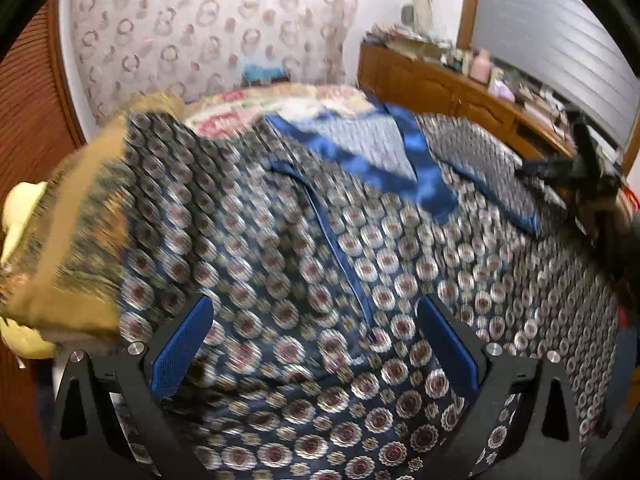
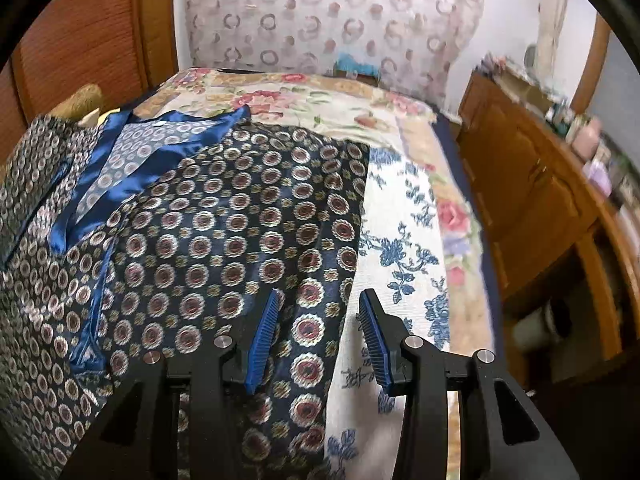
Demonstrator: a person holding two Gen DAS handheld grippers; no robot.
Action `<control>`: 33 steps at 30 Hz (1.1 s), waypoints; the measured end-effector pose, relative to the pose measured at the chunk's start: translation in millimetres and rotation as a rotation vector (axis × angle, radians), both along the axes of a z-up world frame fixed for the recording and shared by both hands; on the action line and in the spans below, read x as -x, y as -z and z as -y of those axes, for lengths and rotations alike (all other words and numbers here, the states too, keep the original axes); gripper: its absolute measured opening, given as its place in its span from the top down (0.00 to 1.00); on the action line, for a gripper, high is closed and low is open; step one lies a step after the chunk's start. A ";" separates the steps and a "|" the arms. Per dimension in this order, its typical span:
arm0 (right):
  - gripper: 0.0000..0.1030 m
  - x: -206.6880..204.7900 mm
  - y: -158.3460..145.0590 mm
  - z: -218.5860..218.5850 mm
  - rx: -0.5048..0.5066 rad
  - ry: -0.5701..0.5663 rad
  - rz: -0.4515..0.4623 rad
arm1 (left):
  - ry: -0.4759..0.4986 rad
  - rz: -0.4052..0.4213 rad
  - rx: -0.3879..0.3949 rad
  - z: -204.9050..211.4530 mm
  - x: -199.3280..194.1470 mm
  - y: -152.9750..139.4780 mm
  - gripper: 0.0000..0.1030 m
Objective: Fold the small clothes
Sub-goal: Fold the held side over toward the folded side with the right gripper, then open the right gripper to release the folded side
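Observation:
A dark navy satin shirt [image 1: 320, 280] with round medallion print and a bright blue collar and placket lies spread flat on the bed; it also shows in the right wrist view [image 2: 224, 240]. My left gripper [image 1: 316, 320] is open and empty just above the shirt's lower front, straddling the blue placket. My right gripper [image 2: 318, 316] is open and empty over the shirt's right side edge, one blue pad above the fabric, the other above the bedspread. The right gripper shows small and dark at the shirt's far right in the left wrist view [image 1: 576, 168]. The left wrist view is blurred.
The shirt rests on a floral bedspread [image 2: 400, 216]. A tan patterned pillow [image 1: 72, 240] lies at the shirt's left. A wooden cabinet [image 2: 532, 200] with clutter on top runs along the bed's right side. A patterned curtain [image 2: 328, 16] hangs behind the bed.

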State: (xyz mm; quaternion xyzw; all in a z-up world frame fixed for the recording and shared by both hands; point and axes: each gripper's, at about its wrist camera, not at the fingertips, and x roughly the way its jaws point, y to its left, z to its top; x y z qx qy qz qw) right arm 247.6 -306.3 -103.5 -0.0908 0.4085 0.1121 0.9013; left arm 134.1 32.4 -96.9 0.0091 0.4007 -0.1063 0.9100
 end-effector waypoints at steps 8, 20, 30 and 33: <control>0.92 -4.5 4.9 10.0 -0.059 -0.106 -0.011 | -0.079 0.076 -0.014 -28.1 -18.3 -34.3 0.00; 0.96 -10.7 -6.4 50.3 -0.034 -0.024 0.004 | -0.136 0.101 -0.028 -51.2 -46.3 -45.0 0.00; 0.74 -48.6 -9.5 41.0 -0.020 0.010 0.010 | -0.196 0.102 -0.037 -81.0 -66.3 -40.9 0.02; 0.71 -67.5 -1.8 40.5 -0.034 0.015 -0.011 | -0.201 0.097 -0.030 -89.5 -69.7 -36.8 0.10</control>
